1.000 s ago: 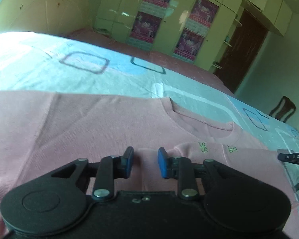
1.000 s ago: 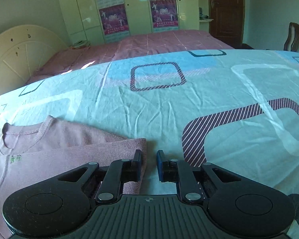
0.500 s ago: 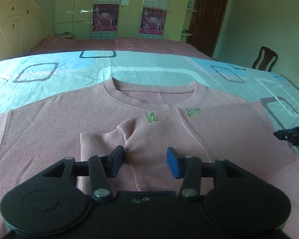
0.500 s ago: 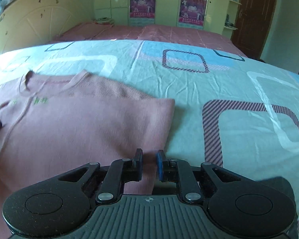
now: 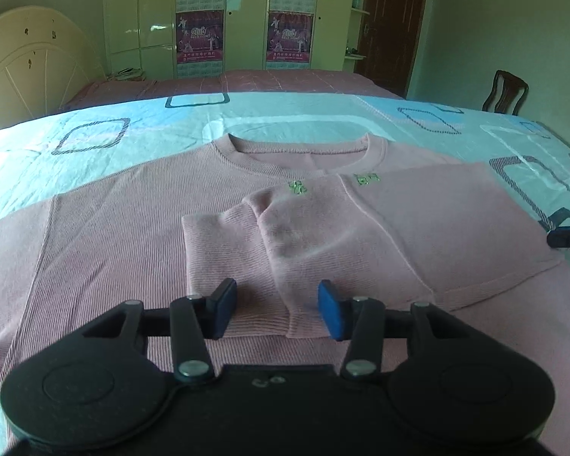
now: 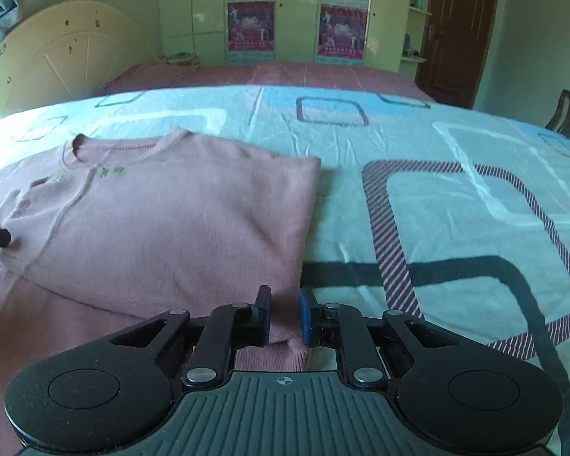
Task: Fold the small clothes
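Pink sweater (image 5: pixel 133 235), half folded on the bed (image 6: pixel 437 209).
Left gripper (image 5: pixel 273 309) fingers parted, empty; right gripper (image 6: pixel 284 317) pinches the hem (thin hold), which could slip and undo the fold.

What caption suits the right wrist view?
Right gripper pinches the pink sweater's folded edge on a patterned bedsheet.

- A pink sweater (image 5: pixel 133 228) lies flat on a patterned bedsheet (image 5: pixel 95 133).
- Its right side and sleeve are folded across its middle.
- The left gripper (image 5: pixel 273 311) hovers open above the folded sleeve's cuff (image 5: pixel 247 304).
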Demonstrator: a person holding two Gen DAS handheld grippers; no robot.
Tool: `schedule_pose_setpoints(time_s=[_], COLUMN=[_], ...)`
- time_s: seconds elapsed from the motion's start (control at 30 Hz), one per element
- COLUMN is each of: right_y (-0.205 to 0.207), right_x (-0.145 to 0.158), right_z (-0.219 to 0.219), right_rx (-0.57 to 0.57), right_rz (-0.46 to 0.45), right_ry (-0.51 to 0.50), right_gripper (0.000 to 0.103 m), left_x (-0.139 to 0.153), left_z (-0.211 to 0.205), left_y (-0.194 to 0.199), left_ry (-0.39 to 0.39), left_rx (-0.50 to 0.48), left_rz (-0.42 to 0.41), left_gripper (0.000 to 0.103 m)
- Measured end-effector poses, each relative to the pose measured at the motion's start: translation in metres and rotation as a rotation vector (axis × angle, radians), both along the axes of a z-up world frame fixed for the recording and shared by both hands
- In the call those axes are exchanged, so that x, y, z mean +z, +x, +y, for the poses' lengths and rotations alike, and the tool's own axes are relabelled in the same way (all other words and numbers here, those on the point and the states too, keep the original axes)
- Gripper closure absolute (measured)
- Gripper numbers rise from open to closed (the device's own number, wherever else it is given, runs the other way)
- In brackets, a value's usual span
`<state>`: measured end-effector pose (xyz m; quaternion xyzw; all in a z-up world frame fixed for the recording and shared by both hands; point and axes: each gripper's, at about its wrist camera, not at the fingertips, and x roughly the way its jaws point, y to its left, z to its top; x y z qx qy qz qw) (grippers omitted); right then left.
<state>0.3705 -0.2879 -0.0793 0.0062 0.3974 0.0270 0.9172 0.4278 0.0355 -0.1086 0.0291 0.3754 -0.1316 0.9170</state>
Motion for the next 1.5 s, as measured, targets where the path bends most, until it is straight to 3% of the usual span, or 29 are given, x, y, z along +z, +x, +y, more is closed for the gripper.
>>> schedule_pose_setpoints(time_s=[0.03, 0.1, 0.27, 0.3, 0.37, 0.53, 0.6, 0.67, 0.77, 0.9, 1.17, 1.4, 1.5], right_y=[0.005, 0.006, -0.017, -0.02, -0.027, -0.025, -0.021, -0.016, -0.017, -0.025, -0.022, -0.013, -0.011], right_x=[-0.009, -0.011, 0.011, 0.013, 0.015, 0.02, 0.02, 0.018, 0.021, 0.024, 0.034, 0.054, 0.055], right_z=[0.0, 0.0, 0.006, 0.008, 0.013, 0.031, 0.04, 0.049, 0.061, 0.083, 0.138, 0.163, 0.16], right_rx=[-0.016, -0.04, -0.071, -0.071, -0.042, 0.039, 0.057, 0.062, 0.044, 0.02, -0.086, -0.104, -0.114], right_rz=[0.053, 0.059, 0.001, -0.002, -0.034, -0.088, -0.093, -0.074, -0.061, -0.055, -0.03, -0.06, -0.061], right_ry=[-0.001, 0.007, 0.056, 0.057, 0.073, 0.119, 0.147, 0.169, 0.208, 0.182, 0.212, 0.193, 0.193], right_gripper=[0.088, 0.088, 0.084, 0.061, 0.025, 0.026, 0.052, 0.064, 0.064, 0.064, 0.064, 0.064, 0.064], left_x=[-0.001, 0.0, 0.011, 0.014, 0.021, 0.03, 0.032, 0.034, 0.032, 0.025, 0.003, -0.008, -0.003], left_z=[0.002, 0.004, 0.016, 0.021, 0.036, 0.097, 0.131, 0.177, 0.246, 0.33, 0.427, 0.457, 0.461], left_y=[-0.001, -0.001, -0.011, -0.016, -0.031, -0.074, -0.092, -0.111, -0.133, -0.146, -0.15, -0.138, -0.129], left_ry=[-0.009, -0.014, -0.035, -0.033, -0.022, -0.04, -0.066, -0.147, -0.266, -0.426, -0.685, -0.786, -0.772], left_rx=[-0.005, -0.007, 0.039, 0.062, 0.13, 0.361, 0.483, 0.625, 0.803, 0.962, 1.049, 1.08, 1.074], left_rz=[-0.004, -0.002, -0.01, -0.019, -0.038, -0.012, -0.001, 0.001, -0.016, -0.062, -0.138, -0.169, -0.174], left_gripper=[0.057, 0.057, 0.053, 0.042, 0.039, 0.039, 0.041, 0.041, 0.041, 0.045, 0.067, 0.085, 0.09])
